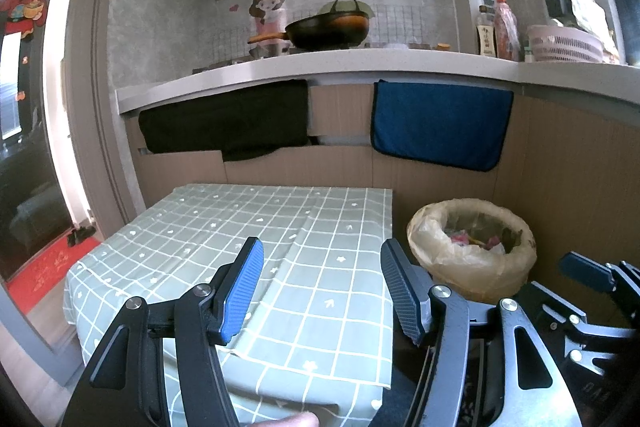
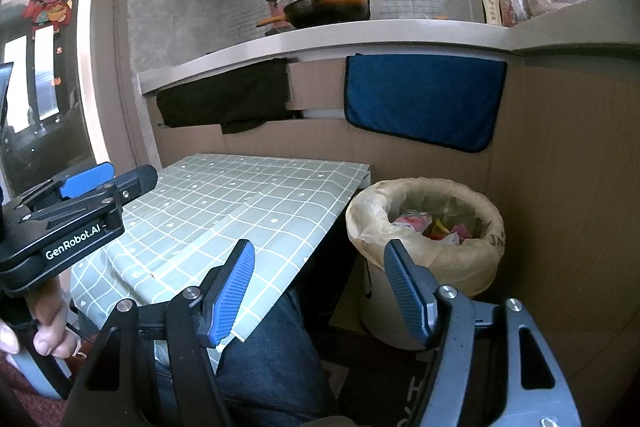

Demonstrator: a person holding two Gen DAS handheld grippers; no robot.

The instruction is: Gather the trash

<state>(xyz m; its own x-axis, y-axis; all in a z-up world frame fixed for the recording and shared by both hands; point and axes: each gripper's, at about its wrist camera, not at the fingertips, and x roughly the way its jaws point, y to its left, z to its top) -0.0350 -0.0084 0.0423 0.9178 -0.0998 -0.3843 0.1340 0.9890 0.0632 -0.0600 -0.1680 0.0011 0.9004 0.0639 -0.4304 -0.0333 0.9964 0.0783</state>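
Both my claws, left (image 1: 322,291) and right (image 2: 318,291), gape empty beside the bin (image 2: 424,227); a careless swing could tip it.

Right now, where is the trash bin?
In both wrist views the bag-lined trash bin stands on the floor just right of the checked-cloth table, below the hanging blue towel.

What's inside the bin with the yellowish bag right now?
The white bin lined with a yellowish plastic bag holds a heap of crumpled wrappers, pink, red, yellow and white. Anything beneath that top layer is covered, and the bin's bottom is hidden.
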